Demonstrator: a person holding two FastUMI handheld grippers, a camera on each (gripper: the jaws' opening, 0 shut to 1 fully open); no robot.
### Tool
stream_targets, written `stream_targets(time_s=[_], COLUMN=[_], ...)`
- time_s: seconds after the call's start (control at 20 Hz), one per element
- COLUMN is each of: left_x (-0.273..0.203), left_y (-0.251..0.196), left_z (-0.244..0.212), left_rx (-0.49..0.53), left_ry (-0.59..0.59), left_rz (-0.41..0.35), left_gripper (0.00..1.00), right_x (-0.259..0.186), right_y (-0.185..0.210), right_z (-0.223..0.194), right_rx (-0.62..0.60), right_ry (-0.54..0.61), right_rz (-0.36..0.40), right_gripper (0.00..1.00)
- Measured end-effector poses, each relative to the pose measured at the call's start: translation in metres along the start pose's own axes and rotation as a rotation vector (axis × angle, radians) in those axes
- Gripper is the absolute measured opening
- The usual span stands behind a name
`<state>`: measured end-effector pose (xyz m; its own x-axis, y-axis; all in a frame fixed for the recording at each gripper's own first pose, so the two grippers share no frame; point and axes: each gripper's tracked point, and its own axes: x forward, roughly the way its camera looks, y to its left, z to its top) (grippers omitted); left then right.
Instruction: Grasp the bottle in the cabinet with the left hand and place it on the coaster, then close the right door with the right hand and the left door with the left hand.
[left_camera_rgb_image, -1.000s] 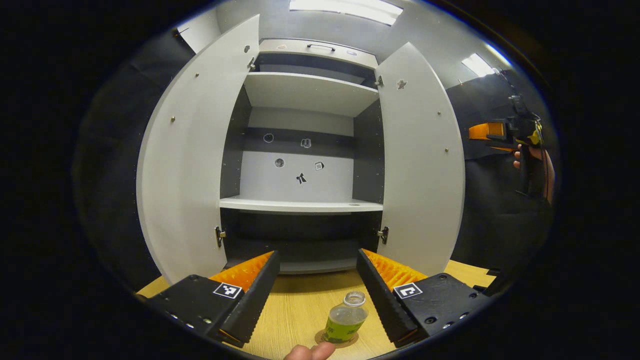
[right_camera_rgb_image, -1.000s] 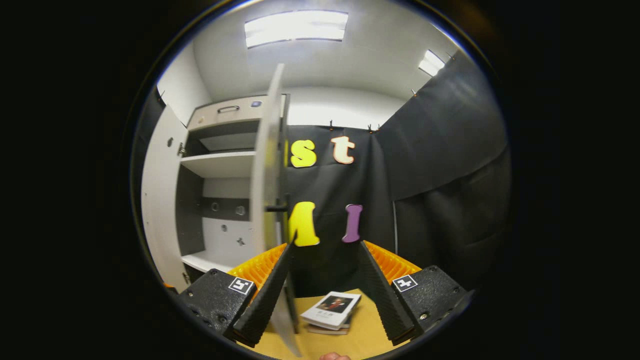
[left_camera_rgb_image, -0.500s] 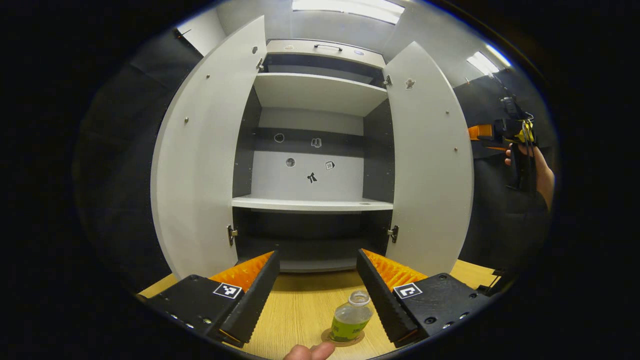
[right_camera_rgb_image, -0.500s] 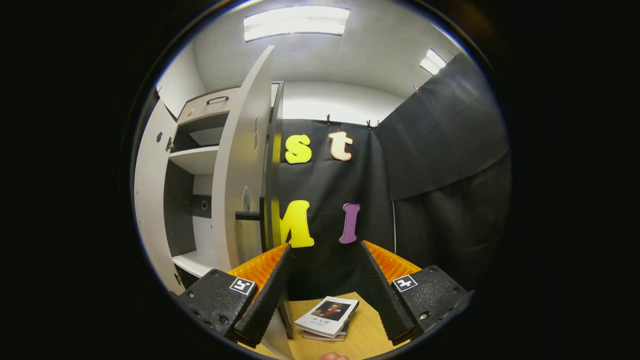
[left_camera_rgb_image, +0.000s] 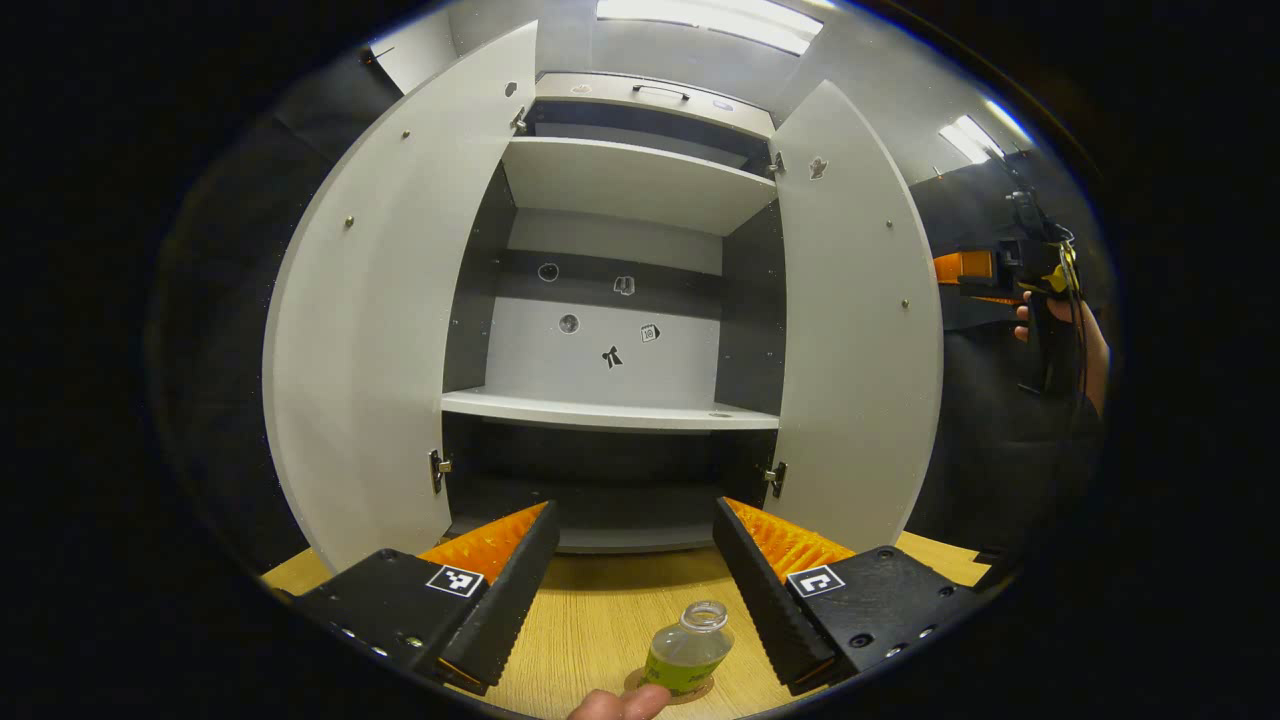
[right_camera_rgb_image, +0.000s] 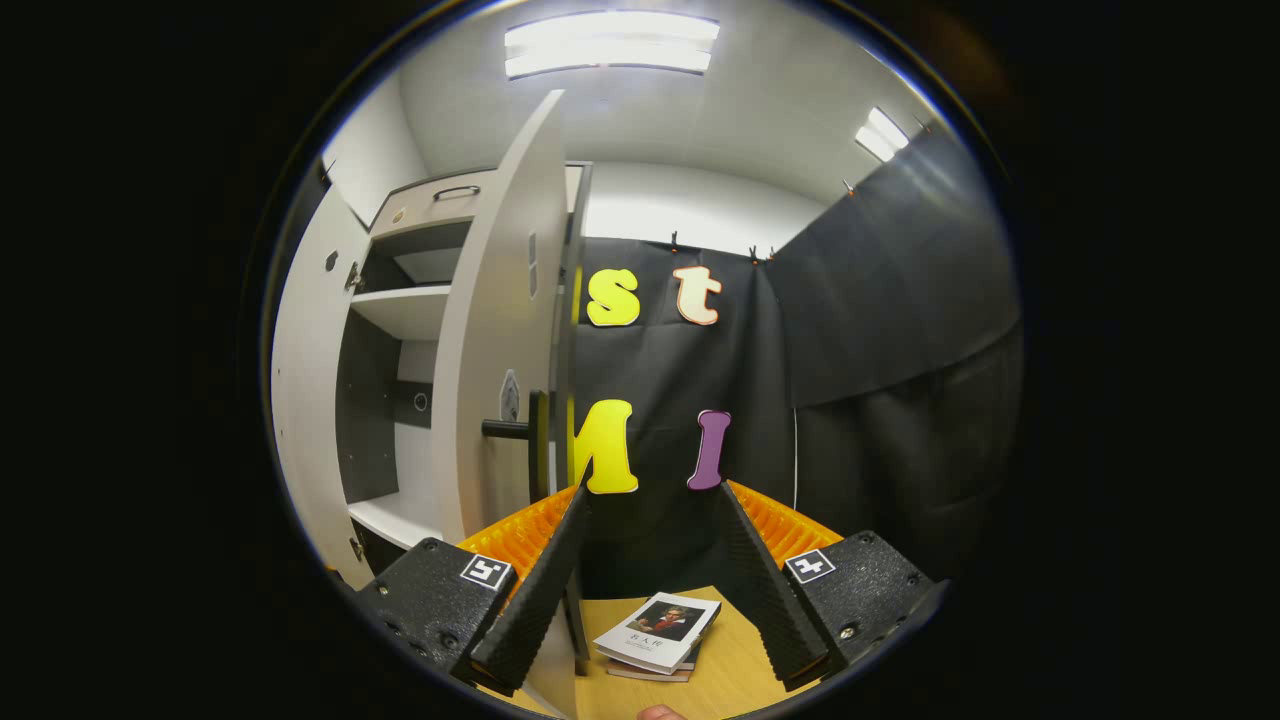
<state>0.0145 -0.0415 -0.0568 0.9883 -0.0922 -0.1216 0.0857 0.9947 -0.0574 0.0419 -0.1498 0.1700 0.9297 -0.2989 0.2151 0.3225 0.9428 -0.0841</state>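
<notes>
The left tool (left_camera_rgb_image: 632, 565) hangs released over the wooden surface (left_camera_rgb_image: 590, 620), its fingers spread wide and gripping nothing, pointing at the open cabinet (left_camera_rgb_image: 610, 300). The bottle (left_camera_rgb_image: 687, 648) stands upright on the round coaster (left_camera_rgb_image: 640, 688) just below and between the fingertips, nearer the right-hand finger and apart from both. It is small and clear, uncapped, with a green label round its lower body. A fingertip (left_camera_rgb_image: 620, 704) of the person's hand shows at the bottom edge, just beside the coaster. Both doors stand open: the left door (left_camera_rgb_image: 370, 320) and the right door (left_camera_rgb_image: 855, 330) flank bare white shelves. Farther off at the right, a hand (left_camera_rgb_image: 1065, 335) holds the right tool (left_camera_rgb_image: 975, 280) beyond the right door's outer face. In the right gripper view, the right tool (right_camera_rgb_image: 650, 540) is likewise released and empty-handed, its left-hand finger close by the door's edge (right_camera_rgb_image: 500, 330) and black handle (right_camera_rgb_image: 515, 430); whether it touches cannot be told. Books (right_camera_rgb_image: 658, 632) lie stacked on the surface beneath.
</notes>
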Motion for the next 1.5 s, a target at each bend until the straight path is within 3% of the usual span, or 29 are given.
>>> stream_targets(time_s=[0.55,1.0,1.25,1.5], left_x=[-0.013,-0.015,0.0,0.001], left_y=[0.032,0.056,0.047,0.054], left_z=[0.0,0.008,0.026,0.025], left_rx=[0.003,0.005,-0.078,-0.085], left_ry=[-0.002,-0.017,-0.047,-0.035], left_rz=[0.08,0.163,0.142,0.159], left_gripper=[0.94,0.94,0.95,0.95], right_x=[0.005,-0.006,-0.04,-0.077], right_y=[0.138,0.134,0.13,0.118], right_z=[-0.034,-0.035,-0.069,-0.111], right_rx=[0.089,0.119,0.136,0.098], right_ry=[0.121,0.06,0.073,0.111], right_rz=[0.362,0.356,0.317,0.237], right_gripper=[0.83,0.83,0.83,0.83])
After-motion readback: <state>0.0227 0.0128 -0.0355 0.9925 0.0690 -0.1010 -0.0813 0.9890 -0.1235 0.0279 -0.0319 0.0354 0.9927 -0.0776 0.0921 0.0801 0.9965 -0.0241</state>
